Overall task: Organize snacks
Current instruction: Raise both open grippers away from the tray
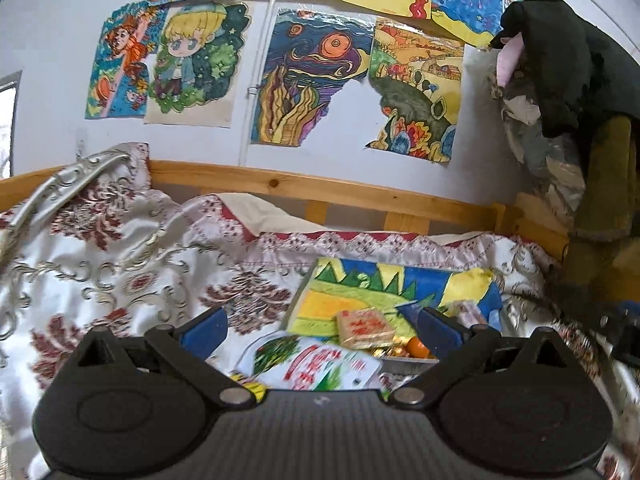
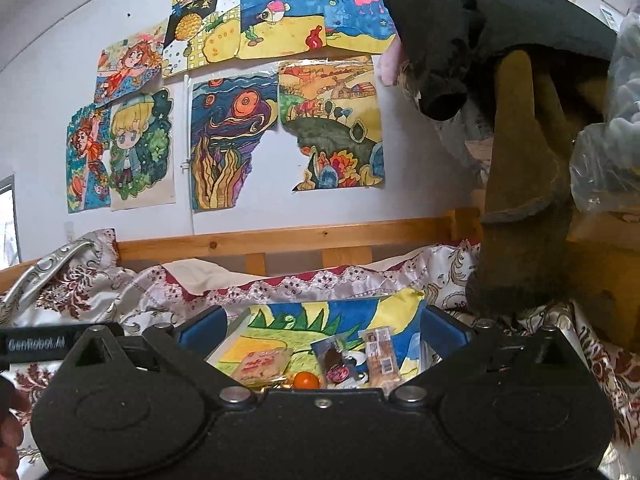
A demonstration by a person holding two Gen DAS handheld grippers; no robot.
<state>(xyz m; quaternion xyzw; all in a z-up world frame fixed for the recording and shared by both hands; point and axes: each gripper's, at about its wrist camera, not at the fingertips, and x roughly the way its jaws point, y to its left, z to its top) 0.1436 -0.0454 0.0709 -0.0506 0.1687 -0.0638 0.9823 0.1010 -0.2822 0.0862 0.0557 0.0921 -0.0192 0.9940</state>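
Bedspread (image 2: pixel 100 292) under snacks; strap (image 2: pixel 36 345) reads "GenRobot.AI"; left gripper (image 1: pixel 320 326), right gripper (image 2: pixel 322 330) both spread, empty.

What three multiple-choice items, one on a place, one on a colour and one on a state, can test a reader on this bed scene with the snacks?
1. Where does the flat square snack packet with red print lie?
A. on the colourful painted drawing sheet spread on the bed
B. on the wooden bed rail
C. between the fingers of the right gripper

2. What colour is the small round fruit beside that packet?
A. green
B. orange
C. purple

3. In what state are the left gripper and the right gripper?
A. both shut on a snack
B. only the left one open
C. both open and empty

Answers:
1 A, the packet rests on the sheet, apart from the fingers.
2 B, the fruit is bright orange.
3 C, the blue pads stand far apart and press on nothing.
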